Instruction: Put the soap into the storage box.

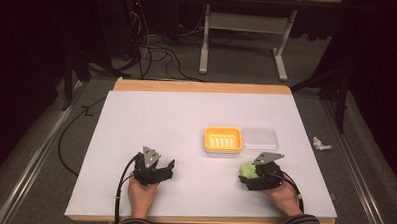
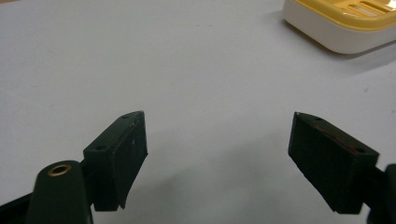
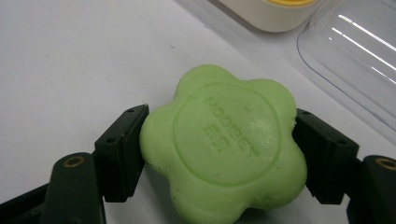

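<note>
My right gripper (image 3: 219,154), jaws pressed on either side of the green soap (image 3: 223,144), sits near and just right of the yellow soap dish (image 1: 223,140), the soap's destination as I judge.

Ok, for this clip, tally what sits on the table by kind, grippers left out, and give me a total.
Green flower-shaped soap: 1, between the right gripper's pads
Yellow soap dish: 1
Clear plastic lid: 1, beside the dish
Total: 3
</note>
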Demonstrator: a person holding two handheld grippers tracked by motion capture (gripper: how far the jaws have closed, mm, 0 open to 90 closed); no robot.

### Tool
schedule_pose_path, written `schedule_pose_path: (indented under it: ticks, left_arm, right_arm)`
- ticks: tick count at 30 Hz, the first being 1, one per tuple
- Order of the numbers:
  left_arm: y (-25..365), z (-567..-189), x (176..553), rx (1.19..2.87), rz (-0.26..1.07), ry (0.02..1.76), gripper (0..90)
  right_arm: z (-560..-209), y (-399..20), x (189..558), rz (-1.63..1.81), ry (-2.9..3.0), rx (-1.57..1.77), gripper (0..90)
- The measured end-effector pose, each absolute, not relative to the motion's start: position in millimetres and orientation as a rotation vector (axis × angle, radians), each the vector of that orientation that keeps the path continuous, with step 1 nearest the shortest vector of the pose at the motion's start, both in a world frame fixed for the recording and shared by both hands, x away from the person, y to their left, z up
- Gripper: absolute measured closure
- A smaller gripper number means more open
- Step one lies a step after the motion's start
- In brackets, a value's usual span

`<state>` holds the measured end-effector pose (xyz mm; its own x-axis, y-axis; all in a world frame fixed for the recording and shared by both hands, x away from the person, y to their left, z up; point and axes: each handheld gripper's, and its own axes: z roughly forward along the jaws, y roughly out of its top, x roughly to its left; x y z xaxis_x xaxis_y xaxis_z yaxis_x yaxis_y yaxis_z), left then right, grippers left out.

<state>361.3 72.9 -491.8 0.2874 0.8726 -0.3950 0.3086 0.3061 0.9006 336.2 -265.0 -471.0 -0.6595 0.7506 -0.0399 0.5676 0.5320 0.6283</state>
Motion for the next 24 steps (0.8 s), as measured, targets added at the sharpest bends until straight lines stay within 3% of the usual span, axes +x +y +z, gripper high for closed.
schedule_pose_path:
  ticks: [16,24]
  left_arm:
    - [74.1,-491.1,362.5,1.244,0.528,1.289,20.1]
    - [74.6,-491.0,362.8,1.239,0.527,1.291,20.1]
  right_arm:
    - [-456.9,-286.9,333.0,1.081,2.340,1.208,27.1]
    - [-448.6,-293.0,330.2,1.037,2.376,1.170,27.2]
